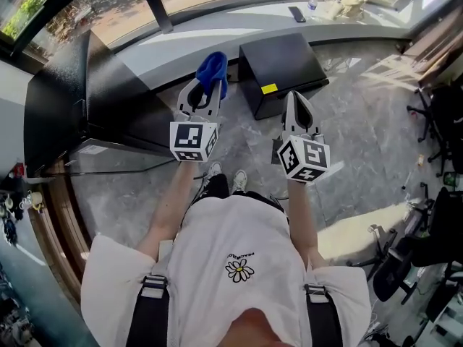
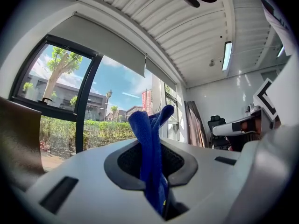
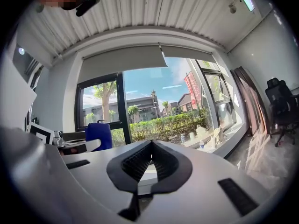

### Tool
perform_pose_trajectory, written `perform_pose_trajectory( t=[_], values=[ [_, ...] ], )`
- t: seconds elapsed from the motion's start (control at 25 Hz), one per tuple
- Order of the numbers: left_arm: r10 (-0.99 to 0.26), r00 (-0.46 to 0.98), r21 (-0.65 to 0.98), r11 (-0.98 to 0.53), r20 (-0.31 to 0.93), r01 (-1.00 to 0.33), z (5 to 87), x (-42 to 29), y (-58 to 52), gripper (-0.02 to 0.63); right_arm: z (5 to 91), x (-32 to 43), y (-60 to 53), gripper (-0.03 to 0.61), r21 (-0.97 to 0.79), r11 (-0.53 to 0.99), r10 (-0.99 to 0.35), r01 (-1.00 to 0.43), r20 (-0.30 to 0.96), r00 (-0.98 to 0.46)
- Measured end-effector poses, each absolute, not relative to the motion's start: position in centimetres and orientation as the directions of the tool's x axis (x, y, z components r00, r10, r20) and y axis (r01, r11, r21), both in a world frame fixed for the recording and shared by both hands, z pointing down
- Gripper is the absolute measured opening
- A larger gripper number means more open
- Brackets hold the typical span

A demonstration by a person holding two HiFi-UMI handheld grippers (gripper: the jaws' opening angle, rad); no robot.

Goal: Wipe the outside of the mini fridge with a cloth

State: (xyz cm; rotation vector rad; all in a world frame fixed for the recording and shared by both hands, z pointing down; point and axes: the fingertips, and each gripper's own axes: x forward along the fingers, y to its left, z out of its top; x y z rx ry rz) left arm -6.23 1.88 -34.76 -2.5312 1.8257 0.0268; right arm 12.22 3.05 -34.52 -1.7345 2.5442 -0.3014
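The left gripper (image 1: 205,91) has its jaws clamped on a blue cloth (image 2: 145,136). The right gripper (image 1: 297,100) has its jaws together with nothing between them. The black mini fridge (image 1: 282,63) stands on the floor (image 1: 362,143) just beyond both grippers, touched by neither.

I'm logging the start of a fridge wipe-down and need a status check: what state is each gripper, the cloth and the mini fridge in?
left gripper: shut on the blue cloth.
right gripper: shut, empty.
blue cloth: bunched, sticking out past the left jaws.
mini fridge: on the floor, apart from cloth and grippers; door not visible from above.
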Motion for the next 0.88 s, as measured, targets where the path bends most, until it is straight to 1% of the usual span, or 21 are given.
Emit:
perform_pose_trajectory(
  t=[0.2,0.36,0.88],
  values=[
    [-0.948,0.317,-0.001,-0.317,-0.021,-0.948,-34.3,-7.3,-1.0,0.059,-34.7,11.3,0.3,0.011,-0.170,0.354,-0.927,-0.920,0.064,-0.369],
    [-0.943,0.332,-0.028,-0.331,-0.033,-0.943,-34.8,-7.2,-3.2,0.059,-34.7,11.0,-2.1,0.011,-0.160,0.346,-0.931,-0.925,0.068,-0.360],
    [-0.930,0.363,-0.019,-0.363,-0.046,-0.932,-34.3,-7.6,-7.6,0.059,-34.3,10.2,-6.2,0.011,-0.124,0.323,-0.941,-0.938,0.060,-0.332]
  ],
)
